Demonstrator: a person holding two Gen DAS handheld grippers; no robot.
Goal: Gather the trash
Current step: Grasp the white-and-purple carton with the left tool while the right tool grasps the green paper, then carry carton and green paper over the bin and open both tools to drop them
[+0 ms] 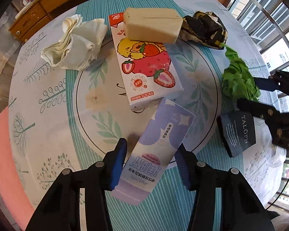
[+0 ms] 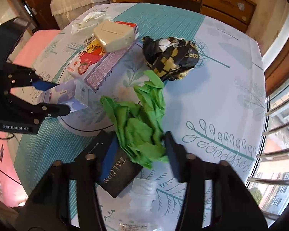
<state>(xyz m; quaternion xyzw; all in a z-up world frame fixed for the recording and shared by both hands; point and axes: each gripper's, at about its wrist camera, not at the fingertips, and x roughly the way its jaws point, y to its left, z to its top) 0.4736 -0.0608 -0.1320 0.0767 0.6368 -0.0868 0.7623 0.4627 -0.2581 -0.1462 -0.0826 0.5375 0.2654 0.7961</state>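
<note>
My left gripper [image 1: 152,165] points down at the table with its blue pads against both long sides of a lavender carton [image 1: 163,132], whose near end is raised. In the right wrist view the left gripper [image 2: 62,98] straddles that lavender carton [image 2: 67,94]. My right gripper [image 2: 140,154] is closed on a crumpled green paper [image 2: 138,119], both pads touching it. From the left wrist view the right gripper [image 1: 248,93] sits at the green paper [image 1: 237,77]. A black TALOPN box [image 2: 115,171] lies just under its left finger.
On the round turntable [image 1: 86,88] lie a strawberry-print box [image 1: 148,67] with a beige block [image 1: 152,26] on it, white tissue [image 1: 75,42] and a black-gold crumpled wrapper [image 1: 204,28]. A clear bottle with white cap [image 2: 144,186] lies near me. A pink chair [image 1: 2,154] is at left.
</note>
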